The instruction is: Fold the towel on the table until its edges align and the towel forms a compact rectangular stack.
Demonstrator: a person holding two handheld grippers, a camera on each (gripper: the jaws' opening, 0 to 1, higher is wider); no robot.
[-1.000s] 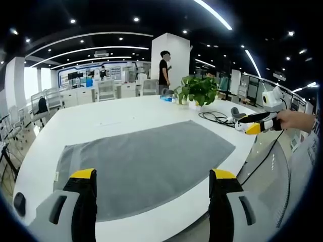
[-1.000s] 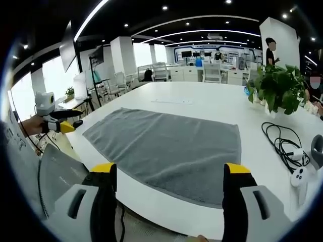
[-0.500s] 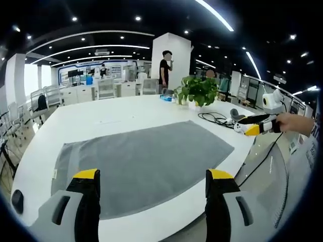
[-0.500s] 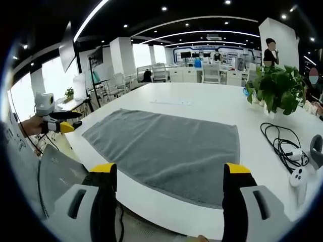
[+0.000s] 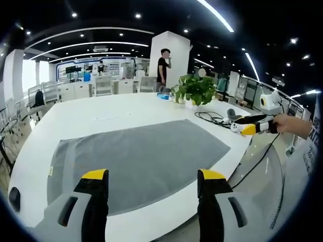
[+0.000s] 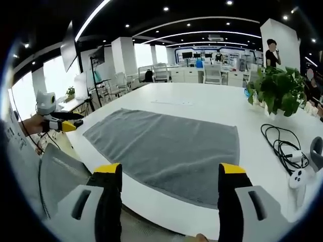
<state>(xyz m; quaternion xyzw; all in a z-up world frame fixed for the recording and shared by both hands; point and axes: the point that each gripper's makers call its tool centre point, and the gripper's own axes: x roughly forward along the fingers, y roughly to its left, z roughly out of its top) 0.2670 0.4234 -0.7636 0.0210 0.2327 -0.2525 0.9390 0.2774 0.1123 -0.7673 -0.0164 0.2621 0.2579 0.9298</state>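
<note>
The grey towel (image 6: 166, 148) lies flat on the table (image 6: 202, 103), likely soft and limp; pinch its near corners. Both grippers' fingers (image 5: 96, 187) gape empty.

Both views face the towel (image 5: 136, 159) (image 6: 169, 151) (opposite near corners).

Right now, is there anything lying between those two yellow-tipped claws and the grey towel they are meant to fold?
Nothing visible does. The grey towel lies flat and bare on the white table, and both the left gripper and right gripper have open jaws short of its near edge. The potted plant and black cable sit off to the side.
</note>
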